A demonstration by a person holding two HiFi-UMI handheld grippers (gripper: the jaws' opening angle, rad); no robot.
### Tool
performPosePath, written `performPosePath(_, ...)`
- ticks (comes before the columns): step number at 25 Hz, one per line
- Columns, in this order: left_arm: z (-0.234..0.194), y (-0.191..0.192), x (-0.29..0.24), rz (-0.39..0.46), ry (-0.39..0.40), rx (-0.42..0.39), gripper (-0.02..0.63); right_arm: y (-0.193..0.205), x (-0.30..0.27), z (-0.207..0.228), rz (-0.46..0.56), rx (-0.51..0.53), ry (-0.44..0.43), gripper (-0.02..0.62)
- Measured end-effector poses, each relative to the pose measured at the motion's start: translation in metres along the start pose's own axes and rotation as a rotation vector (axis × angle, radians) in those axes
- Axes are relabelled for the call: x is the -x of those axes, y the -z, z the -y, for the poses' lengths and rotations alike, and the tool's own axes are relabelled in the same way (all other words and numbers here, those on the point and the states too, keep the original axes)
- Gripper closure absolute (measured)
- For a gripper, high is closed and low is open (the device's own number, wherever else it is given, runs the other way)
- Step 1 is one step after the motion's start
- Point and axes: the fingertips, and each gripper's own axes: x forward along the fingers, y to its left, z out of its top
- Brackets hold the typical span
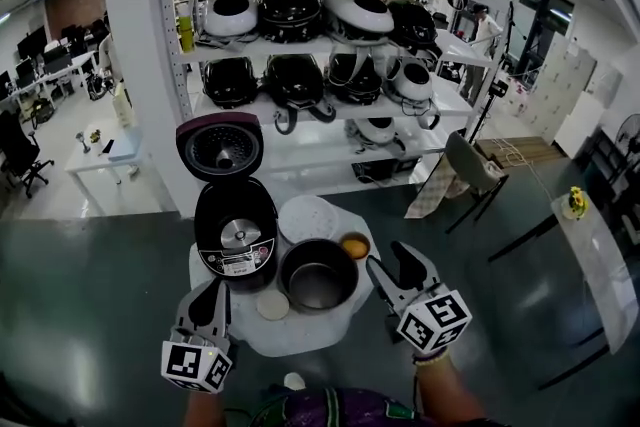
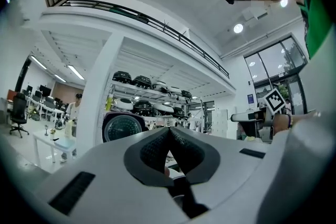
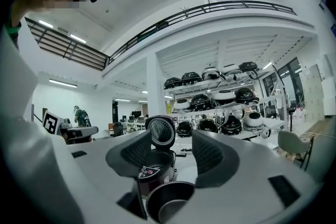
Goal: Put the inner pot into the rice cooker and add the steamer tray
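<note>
We saw rice cooker [image 1: 236, 237] open from above; raised lid [image 1: 220, 147] walled its far side. Inner pot [image 1: 319, 276] stood just right of it, top unobstructed. Steamer tray [image 1: 309, 219] lay behind pot. Small white disc [image 1: 272, 304] sat on table [image 1: 310, 333] near front edge. Shelf rack [image 1: 300, 155] closed off far side.

Person's left tool [image 1: 213, 293] at seven o'clock, jaws closed together, empty, right tool [image 1: 392, 267] at five o'clock, jaws apart, empty, both held level, pointing toward twelve

place: open-plan test lab/office | evidence: rack [image 1: 250, 114] of rice cookers [image 1: 290, 12]; desks [image 1: 105, 156]; office chair [image 1: 20, 155]
</note>
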Motion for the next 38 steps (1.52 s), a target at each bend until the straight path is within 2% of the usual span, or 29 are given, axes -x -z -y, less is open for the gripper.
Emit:
performPosePath(3,-0.018,0.005,-0.013,0.007,0.025,0.051,0.584,0.013,-0.023,0.000,-0.016,0.005,0.010,0.278)
performPosePath(7,-0.029,0.006,-0.028,-0.011,0.042,-0.044,0.584,0.032,-0.048,0.005,-0.051,-0.001,0.028,0.177)
performPosePath(9,-0.031,0.006,-0.034,-0.012,0.052,-0.061,0.584,0.037,-0.060,0.008,-0.064,-0.005,0.030,0.155)
performPosePath(15,-0.039,0.014,-0.041,-0.021,0.095,-0.014,0.584,0.056,-0.082,0.012,-0.113,-0.004,0.055,0.150)
performPosePath(21,-0.031,0.037,-0.046,-0.053,0.145,-0.029,0.584,0.089,-0.085,0.021,-0.191,-0.009,0.083,0.161)
performPosePath(27,-0.032,0.050,-0.045,-0.062,0.154,-0.020,0.584,0.141,-0.092,0.035,-0.325,0.048,0.107,0.169)
performPosePath(33,-0.038,0.062,-0.043,-0.089,0.141,-0.004,0.584,0.182,-0.103,0.040,-0.400,-0.027,0.081,0.172)
performPosePath(38,-0.040,0.064,-0.038,-0.087,0.118,-0.002,0.584,0.211,-0.107,0.054,-0.454,-0.034,0.087,0.181)
